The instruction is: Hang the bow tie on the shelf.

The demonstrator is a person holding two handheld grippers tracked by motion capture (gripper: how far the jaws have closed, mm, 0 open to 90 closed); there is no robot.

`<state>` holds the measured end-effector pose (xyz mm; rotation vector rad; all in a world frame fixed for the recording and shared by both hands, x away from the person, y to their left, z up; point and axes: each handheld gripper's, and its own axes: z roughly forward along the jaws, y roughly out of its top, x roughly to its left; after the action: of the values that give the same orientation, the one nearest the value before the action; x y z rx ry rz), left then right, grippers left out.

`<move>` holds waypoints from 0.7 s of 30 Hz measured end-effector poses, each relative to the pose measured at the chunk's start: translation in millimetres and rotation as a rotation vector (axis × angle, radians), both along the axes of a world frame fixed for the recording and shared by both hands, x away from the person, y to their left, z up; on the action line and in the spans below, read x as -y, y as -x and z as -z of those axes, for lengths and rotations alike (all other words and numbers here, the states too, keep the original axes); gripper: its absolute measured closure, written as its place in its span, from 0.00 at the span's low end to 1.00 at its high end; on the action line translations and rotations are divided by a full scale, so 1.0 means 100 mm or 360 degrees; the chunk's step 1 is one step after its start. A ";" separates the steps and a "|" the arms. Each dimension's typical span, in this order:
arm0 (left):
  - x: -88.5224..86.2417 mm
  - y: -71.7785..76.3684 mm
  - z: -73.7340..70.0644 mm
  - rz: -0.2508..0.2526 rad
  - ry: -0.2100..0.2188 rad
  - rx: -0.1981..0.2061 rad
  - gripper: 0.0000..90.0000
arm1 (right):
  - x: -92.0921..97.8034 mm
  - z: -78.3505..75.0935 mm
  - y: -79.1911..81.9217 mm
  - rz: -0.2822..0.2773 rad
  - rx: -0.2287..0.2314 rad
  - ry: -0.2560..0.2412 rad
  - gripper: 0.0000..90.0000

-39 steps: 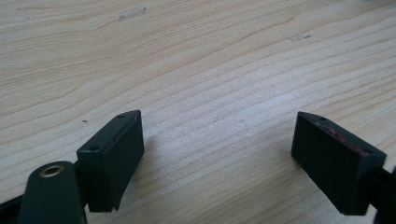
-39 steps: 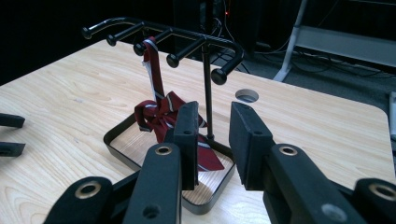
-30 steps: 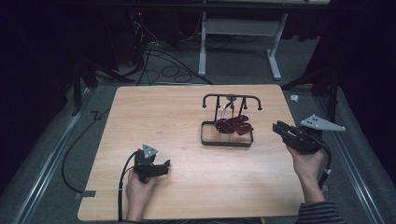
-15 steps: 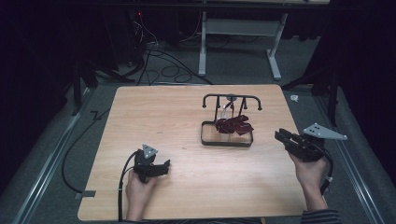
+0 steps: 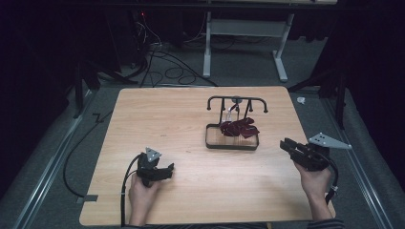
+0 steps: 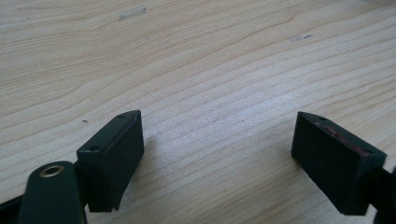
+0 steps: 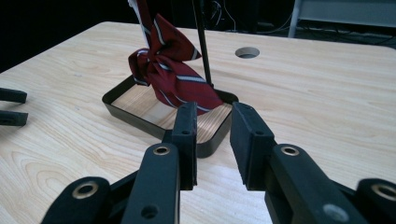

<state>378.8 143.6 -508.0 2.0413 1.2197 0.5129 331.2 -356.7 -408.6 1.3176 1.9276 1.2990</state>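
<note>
The left black two-jaw claw [image 5: 165,170] carries a grey three-cornered plate and a black trailing cable. The right black claw [image 5: 285,144] has the same plate, brass-ringed screw holes along its arms, and a striped cuff behind it.

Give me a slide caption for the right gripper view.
Right gripper, jaws slightly apart, faces a striped red tie hanging into a black tray.

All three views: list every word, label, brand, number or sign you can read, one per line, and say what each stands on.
No readable text in any view.
Red striped tie: stripes only, no label showing.
Black tray and rack: no markings.
Left gripper and right gripper: plain black jaws, no brand or number.
Wooden table: only small smudges, not writing.
</note>
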 end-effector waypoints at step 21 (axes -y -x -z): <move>0.00 0.00 0.00 0.0000 0.0000 0.0000 0.19 | -0.02 0.25 0.02 -0.0005 -0.0092 0.0005 0.81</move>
<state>378.8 143.6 -508.0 2.0414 1.2198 0.5131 329.5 -354.9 -433.1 1.3653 1.9707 1.2720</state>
